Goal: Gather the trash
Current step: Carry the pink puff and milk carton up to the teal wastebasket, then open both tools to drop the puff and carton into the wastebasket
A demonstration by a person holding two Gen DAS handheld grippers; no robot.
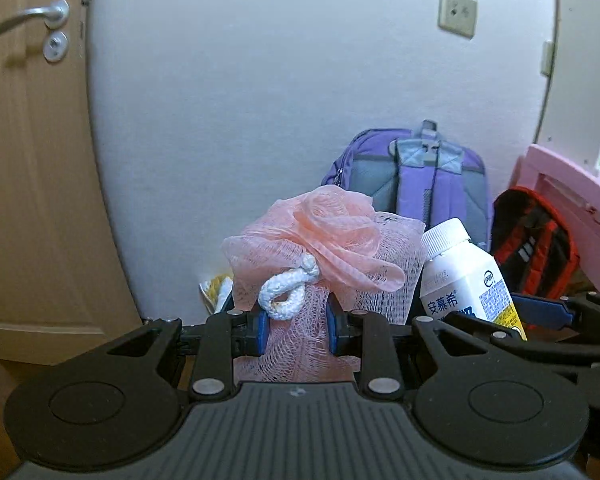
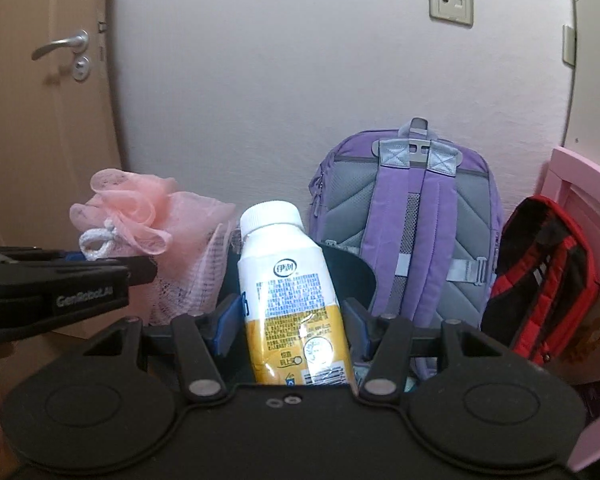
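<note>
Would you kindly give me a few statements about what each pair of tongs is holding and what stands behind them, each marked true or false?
1. The left tongs are shut on the pink mesh bath sponge. True.
2. The right tongs are empty. False: they grip the white and yellow bottle.
3. The bottle's white cap is on. True.
4. The purple backpack lies flat on the floor. False: it stands upright against the wall.
5. A red and black bag sits right of the backpack. True.
</note>
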